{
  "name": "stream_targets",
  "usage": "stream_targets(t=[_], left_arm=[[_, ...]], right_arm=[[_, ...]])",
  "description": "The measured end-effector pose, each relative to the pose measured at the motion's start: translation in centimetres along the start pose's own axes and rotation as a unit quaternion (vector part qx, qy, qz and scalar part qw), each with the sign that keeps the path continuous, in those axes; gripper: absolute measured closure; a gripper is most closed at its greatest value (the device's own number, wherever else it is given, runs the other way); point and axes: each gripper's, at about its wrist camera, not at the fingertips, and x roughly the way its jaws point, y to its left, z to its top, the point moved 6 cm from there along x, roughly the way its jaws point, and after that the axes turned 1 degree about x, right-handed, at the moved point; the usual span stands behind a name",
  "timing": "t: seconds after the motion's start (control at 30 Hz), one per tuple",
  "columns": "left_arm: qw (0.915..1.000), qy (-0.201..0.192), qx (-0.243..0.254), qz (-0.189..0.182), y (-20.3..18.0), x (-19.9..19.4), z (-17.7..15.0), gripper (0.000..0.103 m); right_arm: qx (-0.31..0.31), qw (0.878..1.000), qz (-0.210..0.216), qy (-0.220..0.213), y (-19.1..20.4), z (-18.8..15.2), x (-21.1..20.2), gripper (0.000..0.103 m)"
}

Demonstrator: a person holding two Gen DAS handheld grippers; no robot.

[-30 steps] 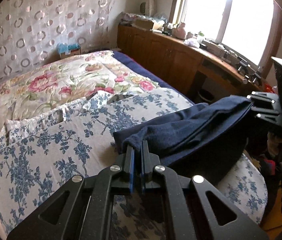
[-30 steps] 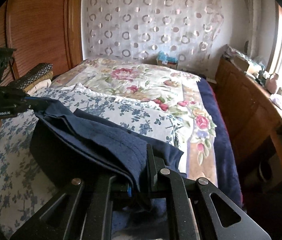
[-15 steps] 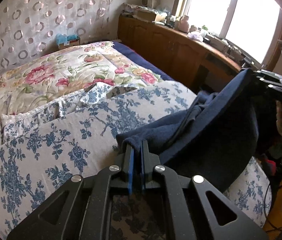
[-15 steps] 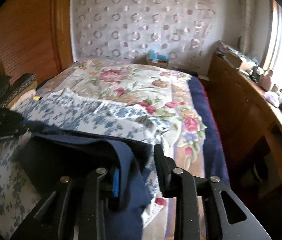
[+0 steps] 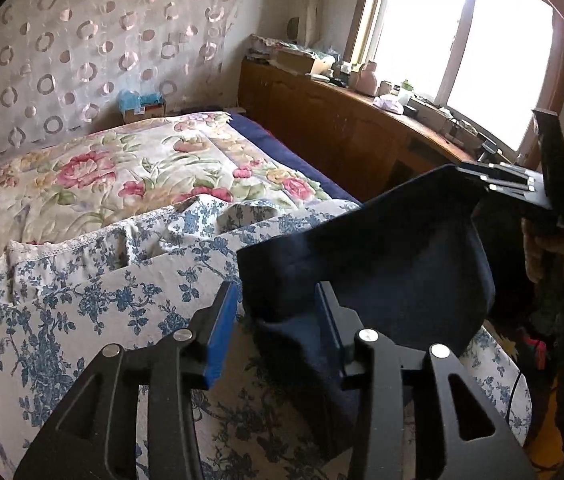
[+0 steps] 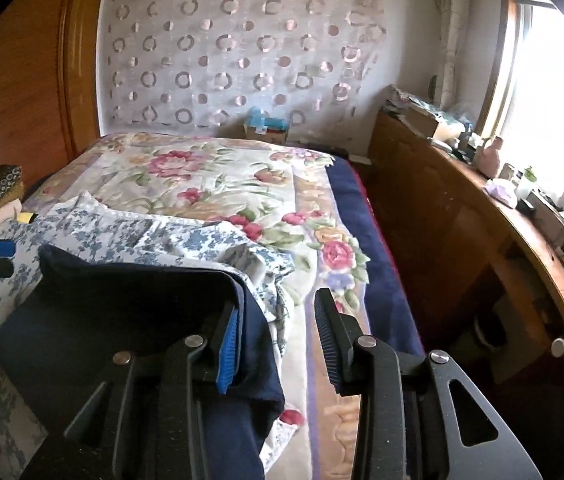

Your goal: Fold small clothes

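A navy cloth (image 5: 382, 264) hangs spread between my two grippers over the blue-flowered sheet (image 5: 81, 320). My left gripper (image 5: 275, 296) has its jaws opening. One end of the cloth sags between them and leans on the right finger, clear of the blue pad. The far corner sits up at my right gripper (image 5: 470, 172). In the right wrist view the right gripper (image 6: 277, 304) is also opening. The navy cloth (image 6: 121, 312) drapes over its left blue pad, with a wide gap to the other finger. The left gripper (image 6: 5, 258) shows at the left edge.
A floral quilt (image 6: 221, 184) covers the far half of the bed. A wooden cabinet (image 6: 462, 248) with clutter on top runs under the window on the right. A wooden panel (image 6: 21, 80) stands at the left. A hand (image 5: 542, 248) holds the right gripper's handle.
Both grippers were shut on the navy cloth and now stand apart. The right gripper rose with its corner, so the cloth went from a bunched roll to a broad hanging sheet.
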Motion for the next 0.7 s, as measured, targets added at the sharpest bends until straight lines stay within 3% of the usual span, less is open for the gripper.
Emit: stream_targets(t=[0.23,0.3,0.47,0.7], left_arm=[[0.9999,0.014,0.002,0.001,0.1,1.1,-0.8,0.062],[0.9998,0.022,0.004,-0.001,0.1,1.6,-1.0,0.059],[0.9994,0.034,0.008,-0.007,0.0,2.6,-1.3,0.038],[0.9984,0.057,0.001,0.006,0.6,4.7,-1.6,0.037]], right_arm=[[0.012,1.000,-0.027,-0.003,-0.5,0.9,0.1,0.053],[0.018,1.000,-0.016,-0.003,-0.3,0.6,0.0,0.053],[0.043,0.999,0.030,0.008,0.7,-1.9,-0.5,0.042],[0.080,0.993,0.075,0.040,1.9,-6.5,0.1,0.039]])
